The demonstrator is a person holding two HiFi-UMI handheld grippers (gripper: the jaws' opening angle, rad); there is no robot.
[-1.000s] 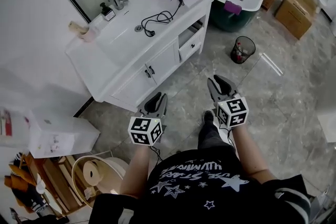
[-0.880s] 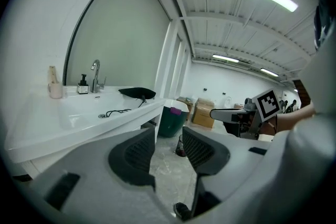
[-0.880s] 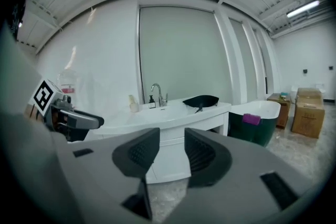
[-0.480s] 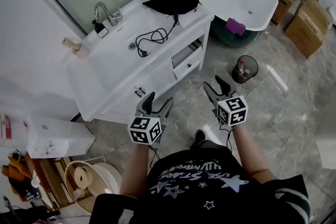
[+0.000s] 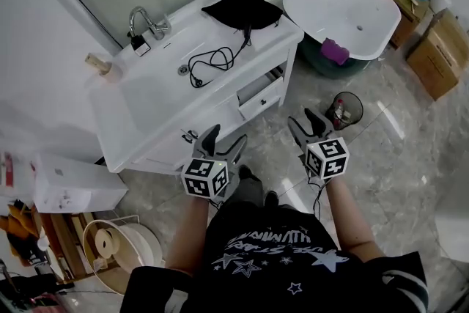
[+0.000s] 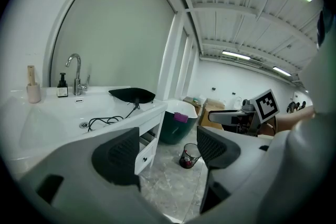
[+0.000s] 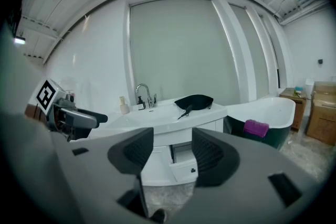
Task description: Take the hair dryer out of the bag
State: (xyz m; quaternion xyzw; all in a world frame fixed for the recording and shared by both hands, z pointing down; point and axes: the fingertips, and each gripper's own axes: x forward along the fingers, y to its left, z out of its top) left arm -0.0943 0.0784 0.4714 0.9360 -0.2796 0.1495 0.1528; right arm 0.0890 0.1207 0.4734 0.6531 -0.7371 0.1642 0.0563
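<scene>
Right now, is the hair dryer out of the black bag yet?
Not yet. Done: nothing. The black bag lies on the white counter, with only a black cord trailing from it. In hand: nothing. The left gripper and right gripper are empty, short of the counter, and their jaws have just been opening. Left: reach the bag and take the dryer out.

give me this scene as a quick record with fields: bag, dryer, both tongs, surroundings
bag: black bag lying on the white vanity top, at the end next to the bathtub
cord: black cord runs from the bag into the basin
hair dryer: not visible
left: left tongs open, just been opening, nothing between them, short of the vanity
right: right tongs open, just been opening, nothing between them
floor: waste bin beyond the right tongs
status: bag untouched
</scene>
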